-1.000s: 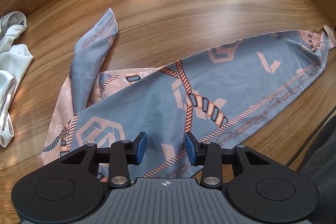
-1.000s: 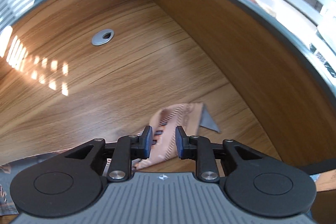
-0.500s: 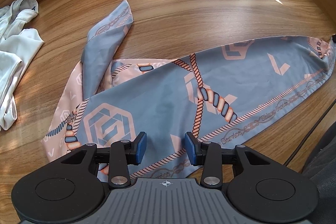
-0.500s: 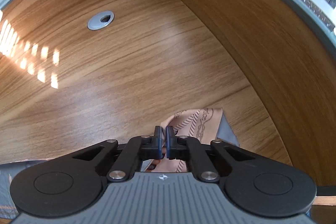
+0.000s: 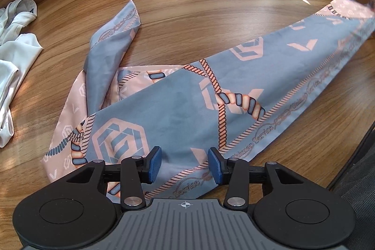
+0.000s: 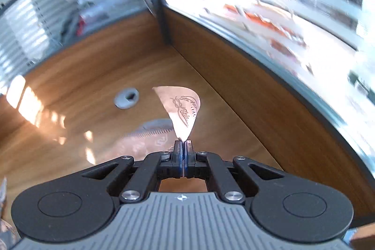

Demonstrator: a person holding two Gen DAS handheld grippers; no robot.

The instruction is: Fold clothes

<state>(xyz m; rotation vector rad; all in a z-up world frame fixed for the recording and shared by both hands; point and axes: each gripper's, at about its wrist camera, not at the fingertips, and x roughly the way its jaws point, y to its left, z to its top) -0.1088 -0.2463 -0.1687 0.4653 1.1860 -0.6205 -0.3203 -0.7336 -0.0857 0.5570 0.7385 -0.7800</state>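
— Two grippers: what have I got?
— My right gripper pinches a corner of the scarf, lifted off the worktop. My left gripper hangs spread above the scarf's near edge.

Wood desk w/ cable grommet

Scarf's far end blurred at right frame edge; white garment cut off left; window scenery smeared beyond reading.
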